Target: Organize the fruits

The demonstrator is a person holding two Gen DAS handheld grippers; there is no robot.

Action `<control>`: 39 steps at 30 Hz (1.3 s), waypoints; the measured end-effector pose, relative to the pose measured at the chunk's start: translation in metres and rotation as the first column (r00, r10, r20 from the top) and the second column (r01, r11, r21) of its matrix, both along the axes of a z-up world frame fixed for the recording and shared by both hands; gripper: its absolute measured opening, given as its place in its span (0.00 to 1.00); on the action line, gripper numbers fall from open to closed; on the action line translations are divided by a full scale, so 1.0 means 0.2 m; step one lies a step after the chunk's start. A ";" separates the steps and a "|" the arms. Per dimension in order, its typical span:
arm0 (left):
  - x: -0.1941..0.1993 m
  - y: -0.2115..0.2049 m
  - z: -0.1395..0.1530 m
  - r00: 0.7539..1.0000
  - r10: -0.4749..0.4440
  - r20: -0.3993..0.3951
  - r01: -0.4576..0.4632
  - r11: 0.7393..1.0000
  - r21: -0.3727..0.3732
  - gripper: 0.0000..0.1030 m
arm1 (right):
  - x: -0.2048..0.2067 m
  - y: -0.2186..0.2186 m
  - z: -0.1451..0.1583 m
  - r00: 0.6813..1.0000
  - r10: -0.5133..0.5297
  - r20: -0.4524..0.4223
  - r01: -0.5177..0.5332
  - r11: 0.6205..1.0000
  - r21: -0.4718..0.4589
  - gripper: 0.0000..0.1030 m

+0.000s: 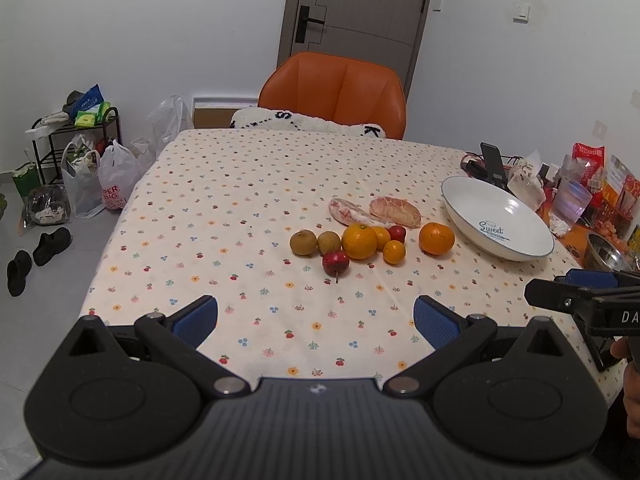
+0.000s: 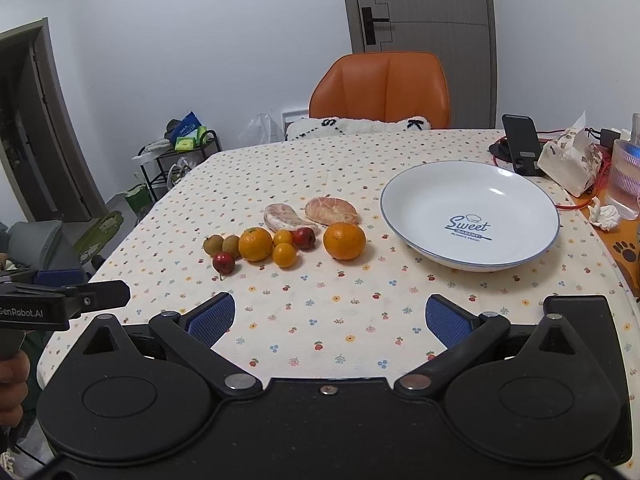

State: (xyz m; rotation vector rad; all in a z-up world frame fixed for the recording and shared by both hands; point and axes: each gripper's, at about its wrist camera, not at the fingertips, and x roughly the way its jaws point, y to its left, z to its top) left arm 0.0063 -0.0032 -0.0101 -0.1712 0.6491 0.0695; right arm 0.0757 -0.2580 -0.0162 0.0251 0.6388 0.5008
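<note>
A cluster of fruit lies mid-table: two brown kiwis, a large orange, two small oranges, two red fruits, a second large orange and two peeled pomelo pieces. A white "Sweet" plate sits empty to the right. My left gripper is open, hovering near the table's front edge with nothing in it. My right gripper is open too, in front of the plate and fruit.
An orange chair with a white cushion stands behind the table. A phone stand, tissues, a glass and snack packets crowd the right side. Bags and a rack stand on the floor at the left.
</note>
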 end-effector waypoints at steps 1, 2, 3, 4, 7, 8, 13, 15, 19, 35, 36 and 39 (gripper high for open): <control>0.01 0.00 0.00 1.000 -0.001 -0.001 0.001 1.000 -0.003 1.00 | 0.01 0.00 -0.01 1.000 0.000 -0.002 0.000 1.000 -0.002 1.00; 0.01 0.00 -0.01 1.000 -0.003 -0.002 0.003 1.000 -0.005 1.00 | 0.01 0.00 -0.01 1.000 0.001 -0.005 -0.001 1.000 -0.004 1.00; 0.02 0.00 -0.01 1.000 -0.005 -0.002 0.005 1.000 -0.006 1.00 | 0.02 0.00 -0.02 1.000 0.001 -0.006 -0.001 1.000 -0.007 1.00; 0.02 0.00 -0.02 1.000 -0.008 -0.001 0.008 1.000 -0.007 1.00 | 0.03 0.01 -0.03 1.000 0.001 -0.008 -0.001 1.000 -0.008 1.00; 0.05 -0.01 -0.03 1.000 -0.026 0.004 0.026 1.000 -0.014 1.00 | 0.05 0.00 -0.05 1.000 0.007 -0.014 -0.007 1.000 0.000 1.00; 0.06 -0.01 -0.03 1.000 -0.030 0.005 0.030 0.999 -0.018 1.00 | 0.05 0.00 -0.05 1.000 0.012 -0.016 -0.012 1.000 0.006 1.00; 0.10 -0.03 -0.04 0.999 -0.041 0.023 0.042 0.999 -0.028 1.00 | 0.09 -0.01 -0.08 0.999 0.022 -0.027 -0.021 0.999 0.024 1.00; 0.12 -0.04 -0.05 0.998 -0.046 0.033 0.047 0.999 -0.027 1.00 | 0.10 -0.02 -0.09 0.999 0.027 -0.029 -0.026 0.999 0.036 1.00; 0.16 -0.05 -0.06 0.998 -0.052 0.043 0.053 0.998 -0.027 0.98 | 0.14 -0.03 -0.11 0.999 0.036 -0.030 -0.034 0.998 0.061 1.00; 0.32 -0.07 -0.14 0.998 -0.041 0.054 0.043 0.999 -0.028 0.80 | 0.32 -0.04 -0.20 0.996 0.062 -0.059 -0.053 0.989 0.140 0.91; 0.33 -0.07 -0.15 0.998 -0.041 0.050 0.042 0.999 -0.029 0.77 | 0.33 -0.03 -0.20 0.996 0.065 -0.059 -0.056 0.988 0.142 0.90; 0.35 -0.06 -0.17 0.998 -0.038 0.045 0.040 0.999 -0.034 0.68 | 0.35 -0.02 -0.21 0.996 0.073 -0.058 -0.063 0.987 0.150 0.87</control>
